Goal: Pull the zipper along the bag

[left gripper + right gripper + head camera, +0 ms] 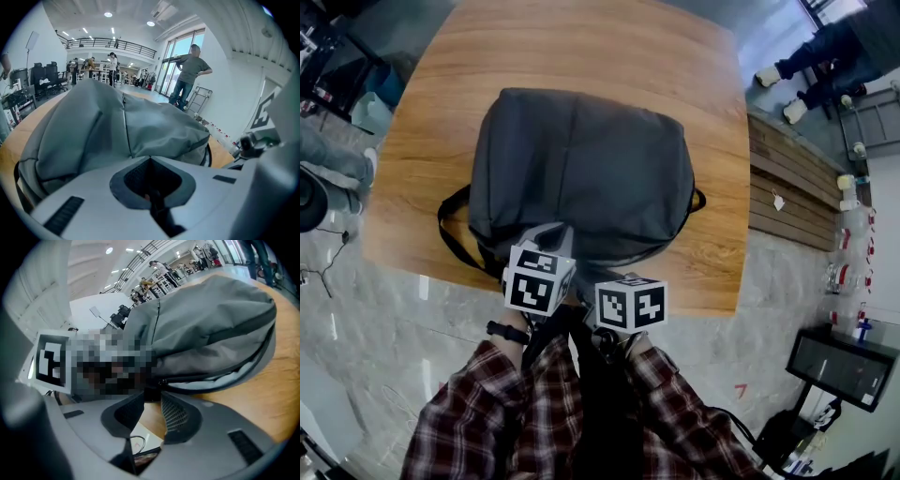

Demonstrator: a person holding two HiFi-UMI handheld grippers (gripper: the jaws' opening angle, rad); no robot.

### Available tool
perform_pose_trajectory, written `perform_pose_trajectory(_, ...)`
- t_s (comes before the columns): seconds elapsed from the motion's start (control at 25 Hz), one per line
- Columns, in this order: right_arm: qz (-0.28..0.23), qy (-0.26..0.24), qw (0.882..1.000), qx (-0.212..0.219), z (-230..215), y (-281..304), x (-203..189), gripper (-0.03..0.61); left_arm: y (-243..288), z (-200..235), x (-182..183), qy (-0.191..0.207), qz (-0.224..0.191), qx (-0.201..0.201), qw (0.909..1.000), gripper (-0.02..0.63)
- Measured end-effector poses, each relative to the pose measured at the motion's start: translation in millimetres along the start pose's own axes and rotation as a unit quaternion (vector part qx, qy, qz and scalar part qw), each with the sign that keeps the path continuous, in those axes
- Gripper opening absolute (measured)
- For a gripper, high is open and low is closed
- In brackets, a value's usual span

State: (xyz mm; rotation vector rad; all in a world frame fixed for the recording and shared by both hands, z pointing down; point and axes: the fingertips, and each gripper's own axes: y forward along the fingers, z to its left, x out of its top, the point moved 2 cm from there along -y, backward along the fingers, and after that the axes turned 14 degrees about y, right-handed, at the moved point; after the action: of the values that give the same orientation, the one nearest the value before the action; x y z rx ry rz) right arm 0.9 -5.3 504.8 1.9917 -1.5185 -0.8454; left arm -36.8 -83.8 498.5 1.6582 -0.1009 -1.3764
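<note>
A dark grey backpack (581,169) lies flat on the wooden table (581,47). Both grippers sit at its near edge. My left gripper (555,234) (150,160) is shut, its tips pressed into a fold of the bag's fabric (117,126). In the right gripper view my right gripper (151,391) is closed to a narrow gap around the black zipper pull (149,389) at the end of the zip. To the right of the pull the zipper (225,373) gapes and shows pale lining. In the head view the right gripper's tips are hidden under its marker cube (630,303).
A black shoulder strap (455,234) loops off the bag's left side toward the table's near edge. A small loop (699,200) sticks out on the right. A wooden bench (792,187) stands right of the table. People stand in the hall beyond.
</note>
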Motion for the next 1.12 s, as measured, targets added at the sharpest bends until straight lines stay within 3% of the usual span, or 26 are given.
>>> perform_pose_trajectory(0.28,0.000,0.078,0.997,0.012,-6,14,7,0.088,-1,1,0,0.002,-0.010,-0.003,0.9999,0.009)
perform_pose_trajectory(0.32,-0.002,0.080,0.997,0.010,-7,13,8,0.047,-1,1,0,0.005,-0.012,-0.001,0.9999,0.010)
perform_pose_trajectory(0.4,-0.005,0.079,0.997,0.006,-8,11,8,0.025,0,0,-1,0.010,-0.013,0.001,0.9999,0.009)
perform_pose_trajectory(0.64,0.020,0.087,0.996,0.019,-6,7,5,0.017,-2,-1,-1,0.016,-0.016,-0.003,0.9997,0.009)
perform_pose_trajectory(0.76,0.032,0.121,0.991,0.047,-6,4,6,0.017,-2,-1,-2,0.022,-0.022,-0.005,0.9995,0.009)
perform_pose_trajectory(0.96,0.030,0.214,0.970,0.116,-8,-2,9,0.015,-1,-2,-3,0.031,-0.029,-0.011,0.9990,0.009)
perform_pose_trajectory(1.12,0.024,0.328,0.925,0.189,-15,-8,11,0.015,-1,-4,-4,0.030,-0.032,-0.022,0.9988,0.009)
